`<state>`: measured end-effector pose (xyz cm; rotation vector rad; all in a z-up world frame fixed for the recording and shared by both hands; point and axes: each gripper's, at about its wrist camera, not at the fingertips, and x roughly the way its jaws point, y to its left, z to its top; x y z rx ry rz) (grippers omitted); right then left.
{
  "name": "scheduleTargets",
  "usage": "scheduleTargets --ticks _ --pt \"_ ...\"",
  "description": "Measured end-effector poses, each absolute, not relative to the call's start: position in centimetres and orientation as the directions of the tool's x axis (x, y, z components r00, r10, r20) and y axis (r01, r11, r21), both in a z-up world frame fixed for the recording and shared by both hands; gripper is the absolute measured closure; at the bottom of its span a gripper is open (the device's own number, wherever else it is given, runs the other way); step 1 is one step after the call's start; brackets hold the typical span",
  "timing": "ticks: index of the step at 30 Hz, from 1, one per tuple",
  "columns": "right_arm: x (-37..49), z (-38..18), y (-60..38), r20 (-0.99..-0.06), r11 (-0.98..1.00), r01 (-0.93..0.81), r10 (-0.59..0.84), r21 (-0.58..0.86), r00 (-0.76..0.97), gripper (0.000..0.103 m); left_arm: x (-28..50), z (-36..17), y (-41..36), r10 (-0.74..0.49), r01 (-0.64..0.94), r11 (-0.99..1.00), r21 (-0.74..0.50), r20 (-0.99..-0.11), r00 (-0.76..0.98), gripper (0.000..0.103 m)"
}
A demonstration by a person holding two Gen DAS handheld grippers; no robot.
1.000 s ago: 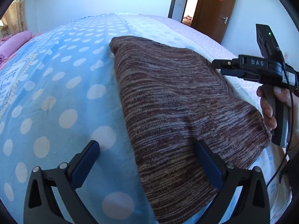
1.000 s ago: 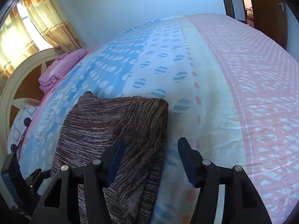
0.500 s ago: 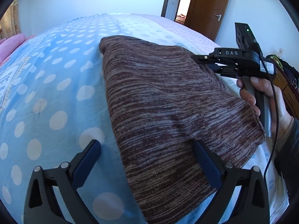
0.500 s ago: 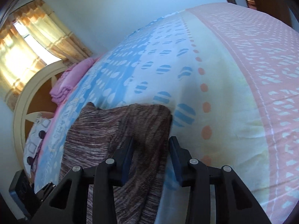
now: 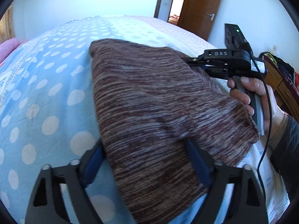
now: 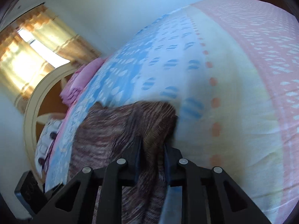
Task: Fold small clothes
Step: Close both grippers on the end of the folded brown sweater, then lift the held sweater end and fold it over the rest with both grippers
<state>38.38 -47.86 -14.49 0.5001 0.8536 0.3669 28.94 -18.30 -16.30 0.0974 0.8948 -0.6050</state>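
In the left wrist view, the polka-dot blue bedsheet [image 5: 46,93] fills the left of the frame, and the brown knit garment [image 5: 158,112] lies across the centre, already doubled over on the bed. At the bottom of the frame the left gripper [image 5: 147,160] stands spread, its blue pads either side of the garment's near edge and not yet pinching it. Toward the right of the frame the right gripper [image 5: 188,60] reaches in at the garment's far right edge; in the right wrist view the right gripper [image 6: 152,160] is nearly pressed together, pinching a bunched ridge of the knit.

To do this fold well, I judge the left gripper should close fully on the near edge before anything lifts, so both corners rise level; then both should carry the edge over evenly and lay it down square, keeping the soft knit from sagging or twisting between them.

Readable writing: "DAS" on the right gripper's body, and a red double-happiness character on the wooden door [image 5: 200,9] at upper right
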Motion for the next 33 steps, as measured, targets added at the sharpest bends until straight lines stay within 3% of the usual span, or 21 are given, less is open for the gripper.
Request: scheduleTargets --ticks 4,6,8,13,25,33 --pt "38.6 -14.6 -47.6 -0.638 0.841 -0.089 0.469 0.533 0.610 0.081 28.5 -16.1 -18.6 -0.453 0.534 0.830 -0.162 -0.755 0.475 0.029" --pt "38.4 -14.5 -47.3 -0.642 0.852 -0.093 0.456 0.515 0.617 0.083 28.4 -16.0 -18.5 -0.453 0.531 0.832 -0.163 -0.751 0.481 0.042" --pt "38.1 -14.1 -46.8 -0.652 0.873 -0.099 0.428 0.478 0.626 0.084 28.2 -15.7 -18.2 -0.450 0.518 0.839 -0.165 -0.744 0.493 0.061" --pt "37.3 -13.0 -46.5 -0.644 0.882 -0.080 0.398 0.465 0.653 0.084 28.3 -14.8 -17.5 -0.451 0.503 0.845 -0.182 -0.747 0.488 0.076" --pt "34.3 -9.1 -43.9 -0.603 0.879 -0.116 0.408 0.463 0.685 0.085 25.6 -12.2 -16.8 -0.409 0.511 0.854 -0.100 -0.737 0.538 0.081" --pt "32.3 -8.4 -40.8 -0.605 0.875 -0.135 0.426 0.465 0.673 0.085 24.1 -11.3 -14.7 -0.402 0.490 0.865 -0.108 -0.733 0.548 0.082"
